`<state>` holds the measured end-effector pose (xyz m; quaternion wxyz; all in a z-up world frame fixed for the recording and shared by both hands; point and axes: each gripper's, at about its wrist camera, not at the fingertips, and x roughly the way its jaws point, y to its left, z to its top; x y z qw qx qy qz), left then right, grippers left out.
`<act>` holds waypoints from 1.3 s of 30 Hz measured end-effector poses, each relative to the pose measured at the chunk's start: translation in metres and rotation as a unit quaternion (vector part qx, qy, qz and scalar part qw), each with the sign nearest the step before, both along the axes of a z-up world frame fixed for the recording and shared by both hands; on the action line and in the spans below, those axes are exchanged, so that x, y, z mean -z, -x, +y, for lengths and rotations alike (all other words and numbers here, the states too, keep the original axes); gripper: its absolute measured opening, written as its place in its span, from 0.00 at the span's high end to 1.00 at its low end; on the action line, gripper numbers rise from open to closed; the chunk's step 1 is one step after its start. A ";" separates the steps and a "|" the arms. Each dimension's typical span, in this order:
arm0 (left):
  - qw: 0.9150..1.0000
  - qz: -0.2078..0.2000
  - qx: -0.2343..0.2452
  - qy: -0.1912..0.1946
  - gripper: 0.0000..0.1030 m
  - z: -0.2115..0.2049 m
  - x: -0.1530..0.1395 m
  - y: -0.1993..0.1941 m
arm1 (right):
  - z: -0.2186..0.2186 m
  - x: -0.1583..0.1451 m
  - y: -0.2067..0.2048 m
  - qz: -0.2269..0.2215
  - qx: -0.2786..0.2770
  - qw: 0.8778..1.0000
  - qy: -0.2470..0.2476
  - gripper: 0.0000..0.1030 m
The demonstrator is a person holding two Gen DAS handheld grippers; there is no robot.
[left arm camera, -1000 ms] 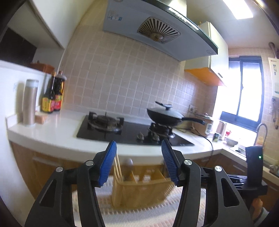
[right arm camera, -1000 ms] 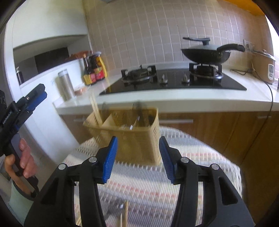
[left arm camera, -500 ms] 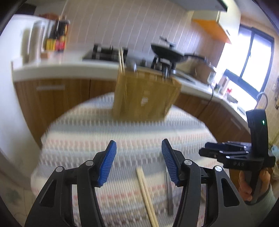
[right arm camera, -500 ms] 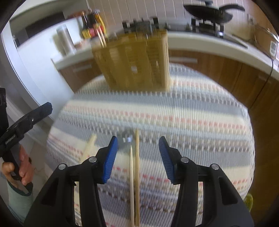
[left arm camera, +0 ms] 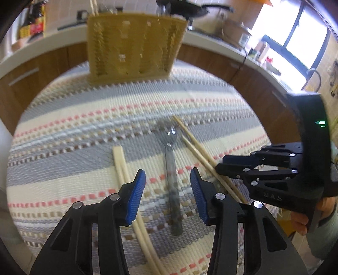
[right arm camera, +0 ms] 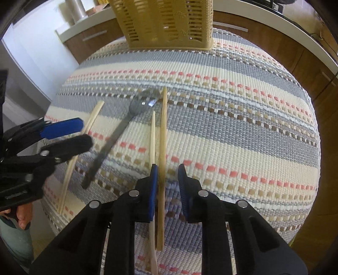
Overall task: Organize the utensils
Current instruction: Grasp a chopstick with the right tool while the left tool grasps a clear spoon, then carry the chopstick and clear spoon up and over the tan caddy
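Observation:
A yellow slotted utensil basket [left arm camera: 133, 44] stands at the far side of a striped mat [left arm camera: 74, 131]; it also shows in the right wrist view [right arm camera: 169, 23]. A metal spoon [left arm camera: 172, 167] lies between two chopstick pairs. My left gripper [left arm camera: 168, 186] is open above the spoon's handle, with pale chopsticks [left arm camera: 124, 173] under its left finger. My right gripper [right arm camera: 167, 186] is partly closed around a darker chopstick [right arm camera: 162, 137], its jaws apart from it; a paler chopstick [right arm camera: 152, 135] lies just left. The spoon [right arm camera: 118, 133] lies left of them.
Wooden cabinets [left arm camera: 31, 69] and a white counter [left arm camera: 211, 36] curve behind the table. A pan sits on the stove [left arm camera: 190, 6]. The mat's edges drop off at left and right. A third chopstick pair [right arm camera: 82, 143] lies near the left edge.
Both grippers have tilted down and dropped toward the mat. The right gripper's jaws have narrowed around the chopstick. The left gripper now hangs over the spoon.

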<state>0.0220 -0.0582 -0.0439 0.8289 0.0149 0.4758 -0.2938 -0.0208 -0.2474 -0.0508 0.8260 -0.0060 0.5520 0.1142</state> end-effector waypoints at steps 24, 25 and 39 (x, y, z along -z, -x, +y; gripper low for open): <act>0.987 0.024 0.034 -0.155 0.71 -0.075 0.017 -0.033 | -0.024 0.001 -0.003 0.044 0.020 0.999 0.020 0.95; 0.987 0.021 0.035 -0.158 0.71 -0.076 0.017 -0.033 | -0.026 0.001 -0.005 0.046 0.018 0.999 0.018 0.95; 0.986 0.033 0.046 -0.159 0.72 -0.076 0.019 -0.037 | -0.028 -0.005 -0.037 0.077 0.007 0.997 -0.026 0.94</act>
